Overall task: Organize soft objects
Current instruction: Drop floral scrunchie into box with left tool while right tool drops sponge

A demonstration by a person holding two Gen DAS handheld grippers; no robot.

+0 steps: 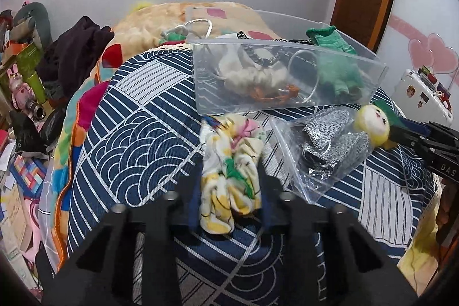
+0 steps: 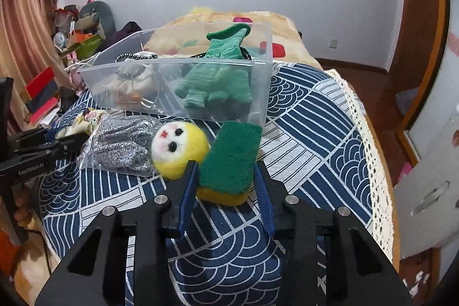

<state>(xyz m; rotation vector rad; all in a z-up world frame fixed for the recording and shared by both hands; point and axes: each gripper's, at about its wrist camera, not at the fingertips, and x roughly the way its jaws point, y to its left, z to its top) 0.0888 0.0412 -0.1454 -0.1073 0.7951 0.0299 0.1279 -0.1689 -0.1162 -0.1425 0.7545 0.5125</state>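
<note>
Soft objects lie ahead of both grippers on the blue patterned cloth (image 2: 309, 116). The left gripper (image 1: 229, 179) pinches a floral fabric bundle (image 1: 229, 162) between its fingers, the bundle bulging out ahead of the tips. The right gripper (image 2: 226, 177) clamps a green-and-yellow sponge (image 2: 232, 159) – green side up. Just to its left sits a yellow felt doll head (image 2: 179, 148), touching a clear bag of silver scrubbers (image 2: 123, 145). Beyond both tools stands a clear plastic bin (image 2: 178, 68) – a green knitted glove (image 2: 221, 82) and a beige pouch (image 1: 252, 76) inside
</note>
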